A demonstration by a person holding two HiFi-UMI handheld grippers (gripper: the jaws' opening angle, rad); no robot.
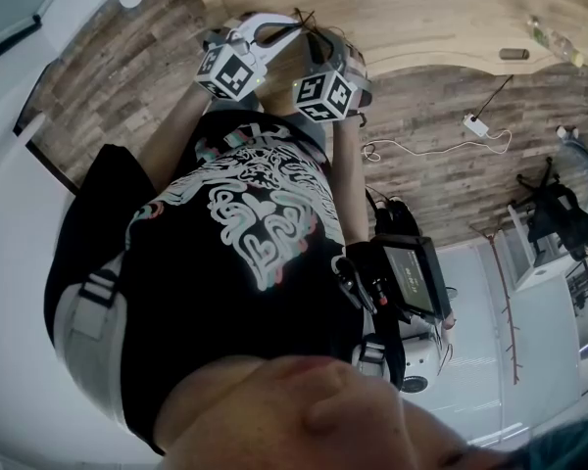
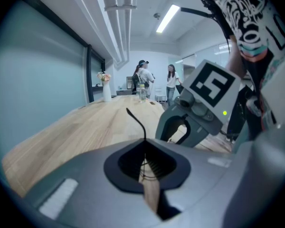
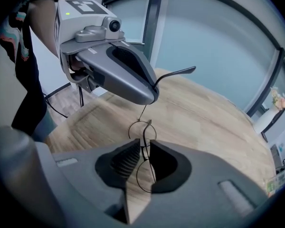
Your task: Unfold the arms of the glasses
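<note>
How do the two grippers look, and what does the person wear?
Both the left gripper and the right gripper have smooth grey shells, black ribbed pads and a white cube with black square markers. The person wears a black shirt with a white print.

Two claws point(image 2: 145, 148) point(image 3: 144, 144) — one glasses point(image 3: 145, 127) — one table point(image 3: 218, 122)

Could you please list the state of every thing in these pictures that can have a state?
left tongs: shut on the glasses arm.
right tongs: shut on the glasses at the frame.
glasses: held in the air over the wooden table.
glasses arm: drawn away from the frame.
ceiling light: on.
</note>
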